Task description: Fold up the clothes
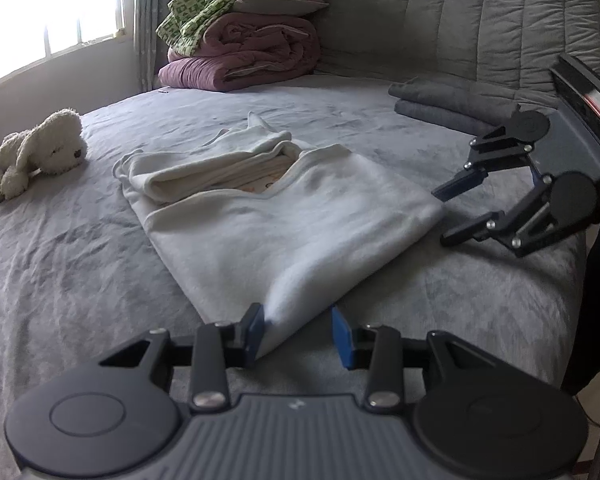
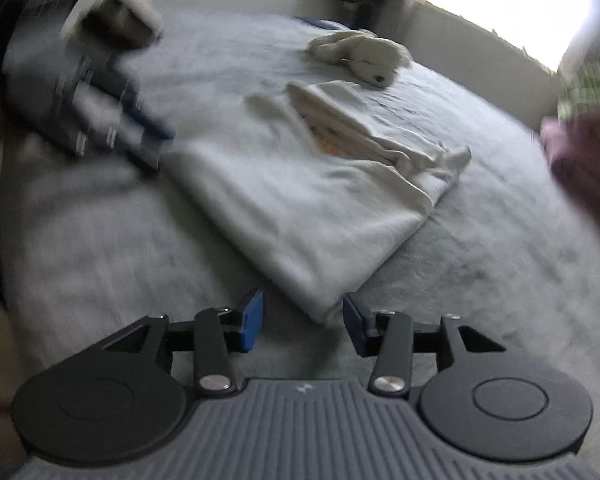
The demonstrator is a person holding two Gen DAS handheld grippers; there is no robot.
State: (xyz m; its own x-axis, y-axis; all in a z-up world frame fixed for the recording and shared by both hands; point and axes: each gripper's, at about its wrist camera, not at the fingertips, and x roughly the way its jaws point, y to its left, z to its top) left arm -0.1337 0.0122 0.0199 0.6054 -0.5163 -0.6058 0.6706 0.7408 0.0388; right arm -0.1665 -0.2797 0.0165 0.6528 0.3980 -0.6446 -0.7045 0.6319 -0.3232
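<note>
White garment (image 1: 284, 216) half-folded mid-frame on bed (image 1: 80, 260); left gripper (image 1: 298, 332) and right gripper (image 2: 304, 320) both agape, each straddling a near corner unpinched, seemingly for the next fold

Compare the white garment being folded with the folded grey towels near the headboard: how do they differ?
The white fleece garment is pale, lies mid-bed only partly folded, its sleeves bunched on top; the folded dark grey towels are neatly stacked by the headboard. A garment corner lies between the left tongs; the towels are untouched. Both rest on the grey bedspread.
</note>
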